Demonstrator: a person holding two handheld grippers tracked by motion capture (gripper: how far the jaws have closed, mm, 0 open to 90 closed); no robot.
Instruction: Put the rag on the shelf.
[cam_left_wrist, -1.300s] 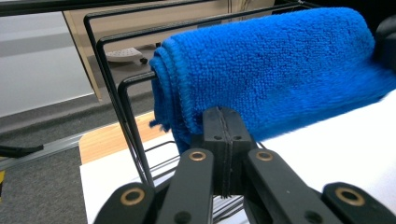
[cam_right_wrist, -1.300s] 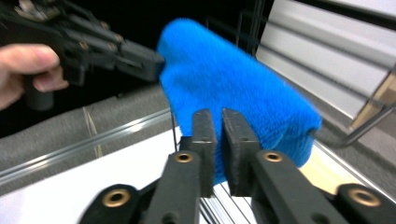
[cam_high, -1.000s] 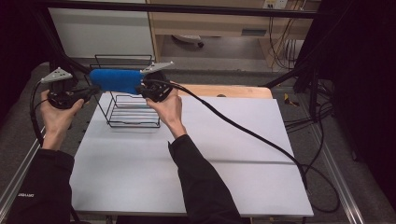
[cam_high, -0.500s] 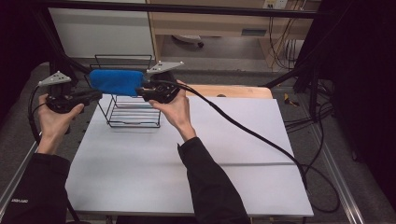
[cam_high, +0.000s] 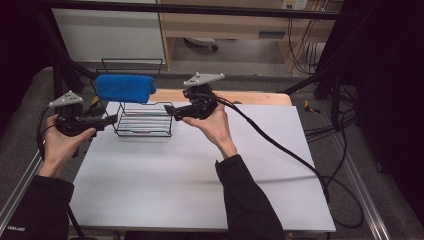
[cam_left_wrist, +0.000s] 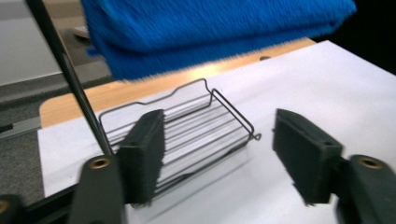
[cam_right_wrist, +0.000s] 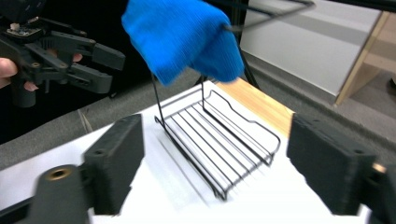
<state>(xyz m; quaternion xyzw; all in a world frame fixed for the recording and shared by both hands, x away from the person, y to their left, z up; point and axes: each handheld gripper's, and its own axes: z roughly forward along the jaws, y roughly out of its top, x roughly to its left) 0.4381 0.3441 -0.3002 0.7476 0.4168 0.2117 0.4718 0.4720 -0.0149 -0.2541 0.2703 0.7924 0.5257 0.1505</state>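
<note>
Beside the wire rack (cam_high: 144, 120) (blue towel (cam_high: 125, 88) draped on top), both hand-held grippers gape empty.

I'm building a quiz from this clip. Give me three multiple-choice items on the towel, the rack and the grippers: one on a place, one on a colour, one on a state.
1. Where is the folded towel?
A. draped over the wire rack's top bar
B. flat on the table
C. in the right gripper

2. The towel's colour?
A. red
B. blue
C. white

3. The left gripper and right gripper are:
A. both shut on the towel
B. one shut
C. both open, holding nothing

Answers: 1 A, it hangs on the bar; 2 B, plainly blue; 3 C, both gripper views show spread, bare jaws.
</note>
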